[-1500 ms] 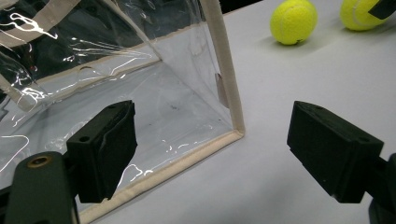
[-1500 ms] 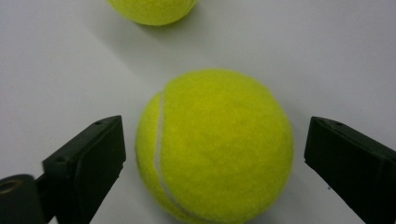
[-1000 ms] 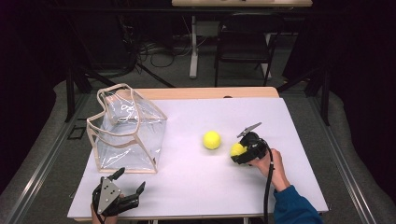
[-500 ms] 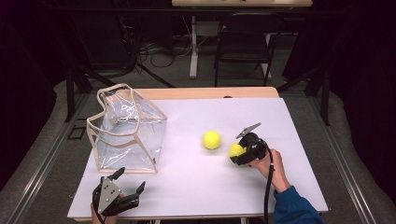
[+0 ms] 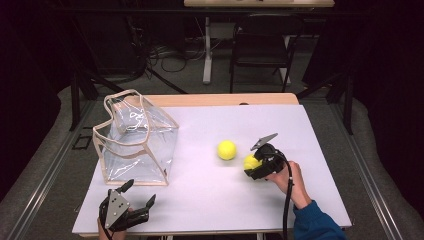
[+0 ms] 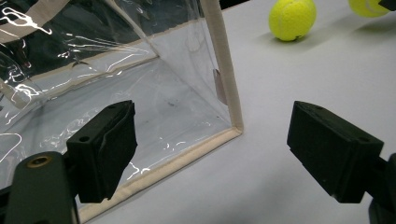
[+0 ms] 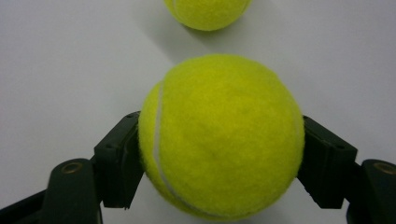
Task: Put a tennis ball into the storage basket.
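Filling the tongs (image 7: 219, 154): fuzzy yellow tennis ball (image 7: 222, 135), white-seamed.

A fuzzy yellow ball (image 7: 222, 137) with a pale curved seam fills the centre of the right gripper view, clamped on both flanks between black jaws. In the high view it (image 5: 251, 161) sits right of centre, just above the white table.

Your white table (image 5: 200, 200) carries a clear plastic bag (image 5: 137, 145) with beige trim, standing upright near its left edge toward the far left corner. A yellow tennis ball (image 5: 226, 149) rests near the table's middle, well apart from the bag.
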Demonstrator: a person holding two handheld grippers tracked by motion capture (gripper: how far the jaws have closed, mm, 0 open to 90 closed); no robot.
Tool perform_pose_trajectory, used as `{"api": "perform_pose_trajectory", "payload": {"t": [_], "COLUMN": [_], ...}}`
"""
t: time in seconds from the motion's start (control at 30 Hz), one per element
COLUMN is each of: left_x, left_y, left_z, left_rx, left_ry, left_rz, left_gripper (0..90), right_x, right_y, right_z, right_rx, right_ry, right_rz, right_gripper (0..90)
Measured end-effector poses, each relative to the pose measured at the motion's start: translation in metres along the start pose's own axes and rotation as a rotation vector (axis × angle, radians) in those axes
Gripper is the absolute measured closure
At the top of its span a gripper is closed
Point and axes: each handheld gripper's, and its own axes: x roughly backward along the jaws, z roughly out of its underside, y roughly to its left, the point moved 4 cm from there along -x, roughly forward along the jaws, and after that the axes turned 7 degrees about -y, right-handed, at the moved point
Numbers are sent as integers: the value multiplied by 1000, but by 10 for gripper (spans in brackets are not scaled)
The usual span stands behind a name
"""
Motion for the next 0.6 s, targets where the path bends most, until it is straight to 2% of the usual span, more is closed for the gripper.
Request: {"api": "perform_pose_trajectory", "payload": {"t": [0.03,0.33,0.6], "left_x": [0,0,1], "left_y": [0,0,0], "left_z": [0,0,-1], "left_rx": [-1,0,-3], "left_ry": [0,3,-6], "left_rz": [-1,5,2], "left_gripper": [161,161,161], "right_x": [0,-4,-5], "right_y": [3,18,25], "right_z": [-2,-5,-8], "right_rx": [11,55,67], "right_ry": [-18,-9,-18], "right_rz": [1,-18,-28], "right_gripper": [255,255,255]}}
